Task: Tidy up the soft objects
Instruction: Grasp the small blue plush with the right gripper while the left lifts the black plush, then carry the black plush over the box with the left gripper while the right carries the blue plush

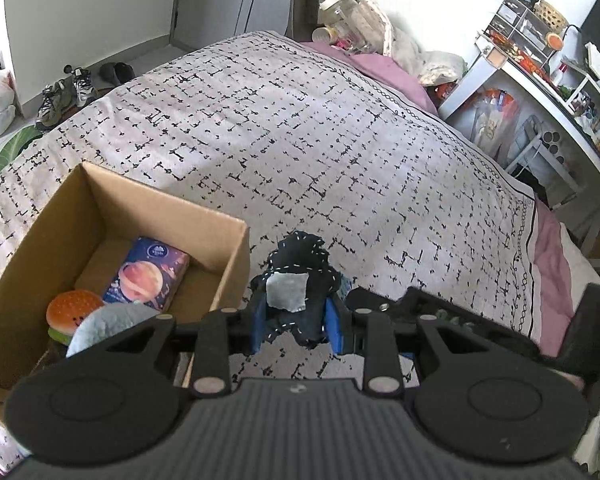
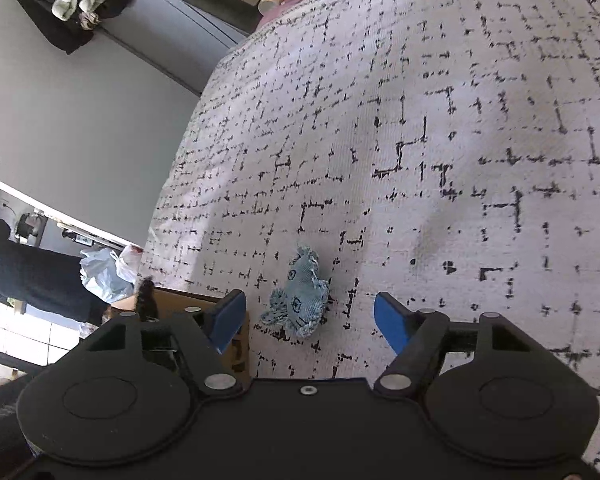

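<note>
Left wrist view: left gripper (image 1: 296, 320) clamped on dark stitched plush (image 1: 298, 280), held over bedspread (image 1: 340, 140) just right of cardboard box (image 1: 236, 256); burger toy (image 1: 74, 308), printed packet (image 1: 148, 272) inside. Prob. light, squashy; mid-body pinch looks OK. Right wrist view: right gripper (image 2: 310, 316) fingers wide apart, light-blue denim plush (image 2: 300, 296) lying btwn them on bed. Soft, frayed; grab across belly, not fringe.

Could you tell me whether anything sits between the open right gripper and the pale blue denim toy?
Nothing visible does: the pale blue denim toy lies on the patterned bedspread just ahead of the open right gripper.
</note>
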